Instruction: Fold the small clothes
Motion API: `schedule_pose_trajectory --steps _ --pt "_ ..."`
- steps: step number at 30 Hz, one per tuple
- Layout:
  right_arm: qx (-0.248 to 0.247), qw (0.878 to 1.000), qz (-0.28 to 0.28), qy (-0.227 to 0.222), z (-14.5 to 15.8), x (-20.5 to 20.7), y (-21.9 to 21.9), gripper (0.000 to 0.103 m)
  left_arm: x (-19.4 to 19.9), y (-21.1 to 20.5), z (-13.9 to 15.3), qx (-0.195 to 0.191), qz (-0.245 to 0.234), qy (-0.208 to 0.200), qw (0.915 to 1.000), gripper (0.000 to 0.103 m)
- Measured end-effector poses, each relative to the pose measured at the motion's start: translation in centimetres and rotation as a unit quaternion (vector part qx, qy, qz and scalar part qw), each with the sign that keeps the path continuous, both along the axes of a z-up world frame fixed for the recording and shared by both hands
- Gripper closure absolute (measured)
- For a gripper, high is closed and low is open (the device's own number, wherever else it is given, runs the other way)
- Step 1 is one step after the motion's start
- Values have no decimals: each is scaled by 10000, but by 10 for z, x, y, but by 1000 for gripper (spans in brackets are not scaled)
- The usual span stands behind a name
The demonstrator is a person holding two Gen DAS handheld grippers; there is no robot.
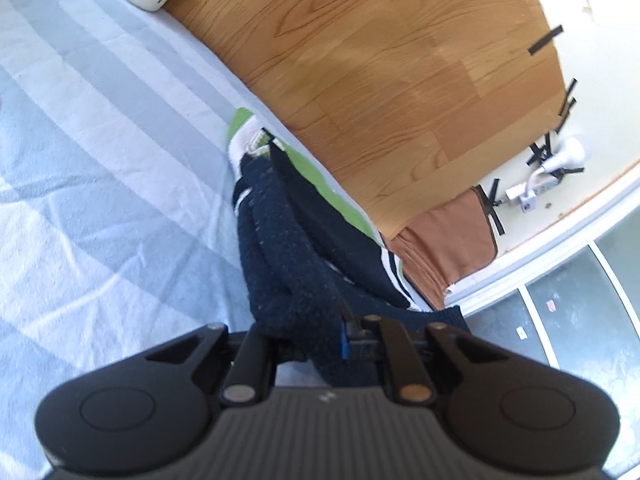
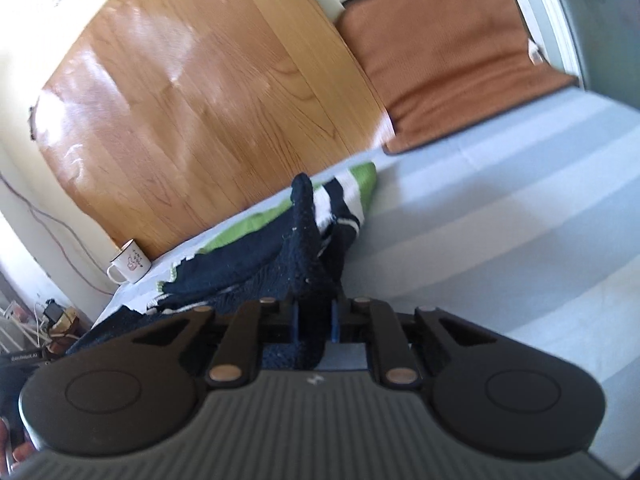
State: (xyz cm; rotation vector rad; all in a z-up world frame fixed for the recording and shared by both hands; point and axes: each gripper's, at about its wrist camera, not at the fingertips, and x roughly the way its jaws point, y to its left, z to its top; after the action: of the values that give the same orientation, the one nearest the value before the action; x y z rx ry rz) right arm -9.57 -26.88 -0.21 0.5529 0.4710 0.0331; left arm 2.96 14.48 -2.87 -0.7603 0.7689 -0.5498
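Striped blue-grey bedsheet [image 1: 100, 128] beside wood flooring, navy knit garment [image 1: 280, 240] along its edge. Left gripper [image 1: 316, 344] and right gripper [image 2: 314, 328] both clamped on navy fabric. Best lifted evenly, corners level, folded without dragging.

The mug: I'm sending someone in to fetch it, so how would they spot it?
Find the striped sheet beside the wooden floor. At the sheet's corner, past the dark garment, stands the mug. It is the only hard white thing there, with a dark rim and pink picture.
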Motion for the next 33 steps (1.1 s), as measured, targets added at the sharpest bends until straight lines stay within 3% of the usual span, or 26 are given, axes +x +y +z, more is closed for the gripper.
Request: schedule_pose_trajectory --steps 7,13,15,16,17,19,20,22,24,27,33 --pt "-32 9999 70 96 -4 -30 5 88 -26 12 6 -36 -36 41 10000 93" --pt "-151 9995 147 254 -18 -61 11 88 -62 19 2 185 -109 29 9998 93" --pt "-124 9985 104 529 -37 -56 11 85 -64 17 -9 243 -119 183 9995 92" --pt "-89 9972 28 746 -48 -50 10 76 -62 16 -17 254 -120 334 9990 91" --pt "-121 9960 -76 886 -56 -46 10 78 -59 16 -25 260 -84 523 9983 90" --pt "-243 9970 -77 734 -54 -47 8 75 -59 17 -34 341 -58 711 9969 84" --pt "-422 9967 -166 669 -48 -48 6 71 -61 19 -33 352 -53 673 9971 82" --pt "-842 9955 -341 279 -34 -55 2 61 -69 27 -23 376 -3 348 9987 66" --pt "-1017 9941 -372 -18 -21 -55 -4 61 -74 34 -8 447 160 -39 9989 60" --pt "-992 9942 -269 -324 -9 -44 -5 61 -70 27 10 569 149 -437 9973 60" --pt "-1004 9925 396 -580 -8 -14 30 61 -46 -19 17 915 -334 -675 9930 60"
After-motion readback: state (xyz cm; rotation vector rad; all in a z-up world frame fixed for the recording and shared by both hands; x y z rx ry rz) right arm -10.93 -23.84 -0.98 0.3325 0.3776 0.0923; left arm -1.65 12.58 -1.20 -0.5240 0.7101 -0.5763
